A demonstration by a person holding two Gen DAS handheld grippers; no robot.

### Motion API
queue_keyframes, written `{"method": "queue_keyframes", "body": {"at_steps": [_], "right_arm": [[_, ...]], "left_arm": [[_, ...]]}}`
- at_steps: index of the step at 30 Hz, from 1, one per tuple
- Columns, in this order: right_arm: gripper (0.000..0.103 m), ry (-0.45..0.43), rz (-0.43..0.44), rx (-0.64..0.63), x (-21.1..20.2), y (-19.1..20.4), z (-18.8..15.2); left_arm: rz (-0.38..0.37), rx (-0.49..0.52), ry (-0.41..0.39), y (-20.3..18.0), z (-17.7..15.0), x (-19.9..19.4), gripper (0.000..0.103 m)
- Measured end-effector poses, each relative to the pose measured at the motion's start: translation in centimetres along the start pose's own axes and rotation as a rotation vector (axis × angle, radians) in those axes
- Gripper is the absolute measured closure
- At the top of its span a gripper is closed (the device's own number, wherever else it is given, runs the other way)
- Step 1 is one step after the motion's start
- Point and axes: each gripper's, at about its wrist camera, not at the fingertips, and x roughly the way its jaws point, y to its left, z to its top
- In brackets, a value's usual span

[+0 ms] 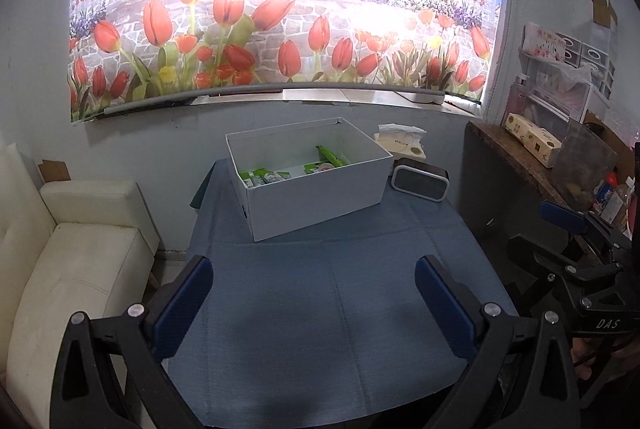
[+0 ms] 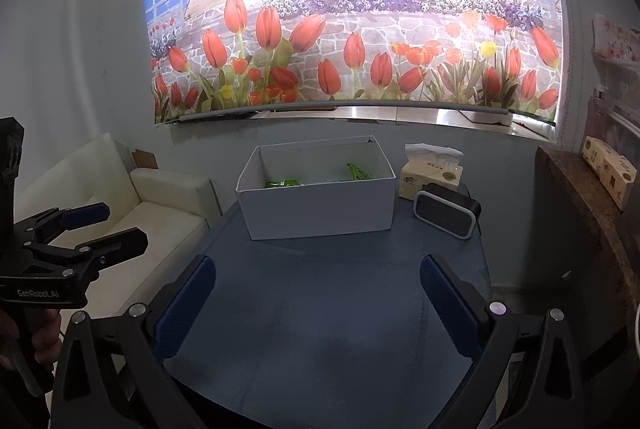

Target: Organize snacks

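The green snack packets [image 1: 264, 176] lie inside the white box [image 1: 320, 205] at the far side of the surface [image 1: 340, 309], straight ahead of both grippers, left gripper [image 1: 314, 303] and right gripper [image 2: 318, 303], fingers wide and empty.

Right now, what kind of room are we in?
Probably a lived-in home room, like a small sitting area: a white sofa beside a blue-clothed table, a tulip-print blind over the window, and a tissue pack nearby.

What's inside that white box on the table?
Inside the white box lie several green snack packets, some flat on the bottom and one leaning against the far wall. The near wall hides part of the floor, so more may sit there.
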Motion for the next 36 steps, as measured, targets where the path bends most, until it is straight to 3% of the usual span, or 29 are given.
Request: {"method": "queue_keyframes", "body": {"at_steps": [36], "right_arm": [[0.000, -0.003, 0.006, -0.004, -0.44, 0.35, -0.08]], "left_arm": [[-0.007, 0.011, 0.014, -0.19, -0.27, 0.12, 0.000]]}}
